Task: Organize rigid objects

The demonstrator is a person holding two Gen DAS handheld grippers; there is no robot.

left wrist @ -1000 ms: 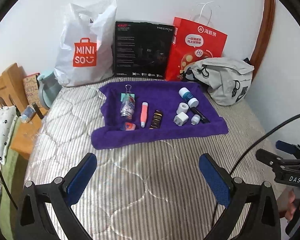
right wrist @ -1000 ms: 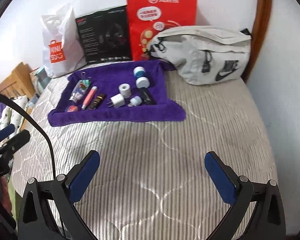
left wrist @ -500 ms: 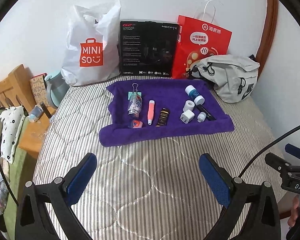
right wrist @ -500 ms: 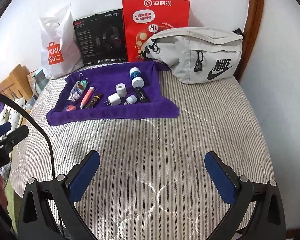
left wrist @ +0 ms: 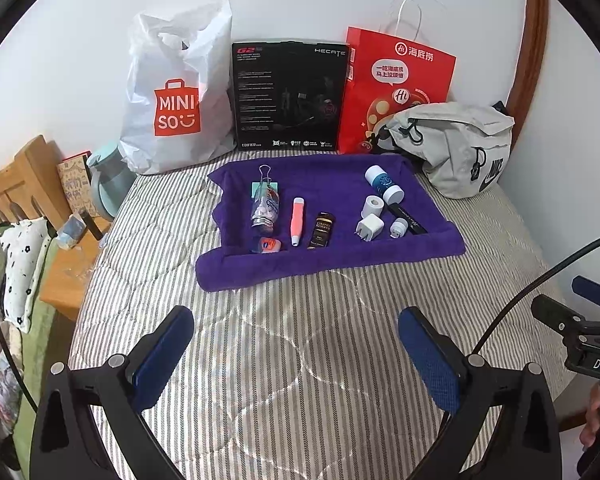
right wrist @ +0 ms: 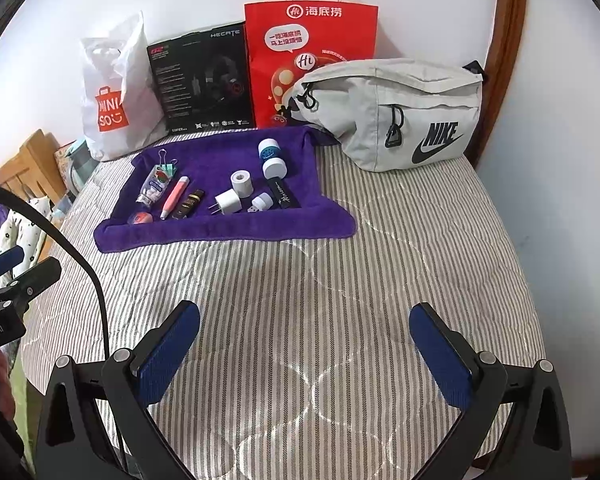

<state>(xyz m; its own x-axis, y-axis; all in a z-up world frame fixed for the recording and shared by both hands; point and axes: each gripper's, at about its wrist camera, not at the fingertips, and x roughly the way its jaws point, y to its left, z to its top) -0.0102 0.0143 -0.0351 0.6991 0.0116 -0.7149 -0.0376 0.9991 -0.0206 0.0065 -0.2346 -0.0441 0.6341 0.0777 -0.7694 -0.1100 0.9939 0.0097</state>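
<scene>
Both tongs are hanging wide open and holding nothing: left tongs (left wrist: 296, 352) and right tongs (right wrist: 304, 350) are hovering over the striped bed (right wrist: 380, 280), well apart from the goods. The small rigid items are lying in a loose row on the purple towel (left wrist: 284, 266) at the far side of the bed, in front of the bags.

Handling, judged: all are looking light and stiff. The pink pen (left wrist: 297, 220) and clear bottle (left wrist: 265, 210) are round and likely to roll, so gripping across the middle is looking best. The white plug (left wrist: 369, 227) is boxy; taking it by its flat sides is looking safest. The tape roll (left wrist: 371, 206) is looking easy across its width. The soft towel may be bunching under a low approach.

The right view is showing the grey waist bag (right wrist: 396, 116) in full with its zip; the left view is showing only part of it, but is adding the wooden bedside stand (left wrist: 66, 276).
</scene>
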